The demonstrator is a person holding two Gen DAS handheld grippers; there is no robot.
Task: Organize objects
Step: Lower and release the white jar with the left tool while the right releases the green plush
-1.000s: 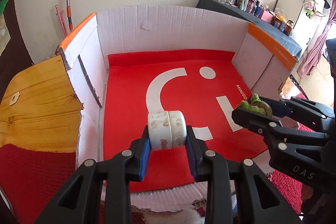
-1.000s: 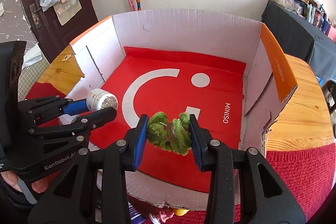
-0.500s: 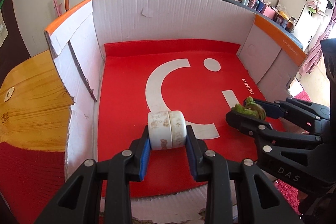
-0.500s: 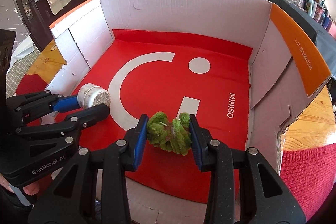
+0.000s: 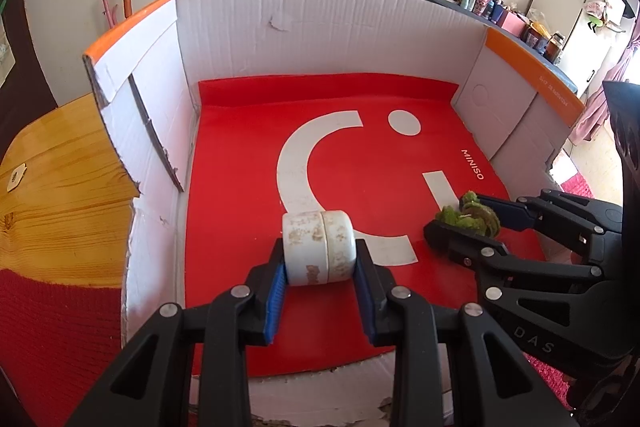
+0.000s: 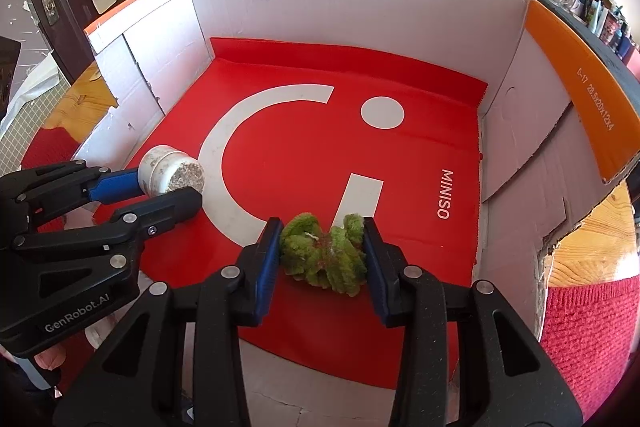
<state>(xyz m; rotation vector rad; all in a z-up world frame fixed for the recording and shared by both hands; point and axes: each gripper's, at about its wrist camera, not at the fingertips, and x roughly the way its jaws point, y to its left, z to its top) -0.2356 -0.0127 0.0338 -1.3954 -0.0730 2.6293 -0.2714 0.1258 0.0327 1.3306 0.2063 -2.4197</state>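
I have the left gripper (image 5: 320,259) clamped on the white jar (image 5: 319,247), pads on its lid and base so it lies sideways; the flat ends give the grip, the round wall would roll. Right gripper (image 6: 320,255) is closed on the green fuzzy bundle (image 6: 324,253), squeezed narrow since it's soft. Both loads sit low over the near part of the red liner (image 6: 304,147) inside the cardboard box (image 5: 320,19), jar left, bundle right, well apart so they don't collide. Can't tell whether either touches the floor. My read: both about ready to set down.
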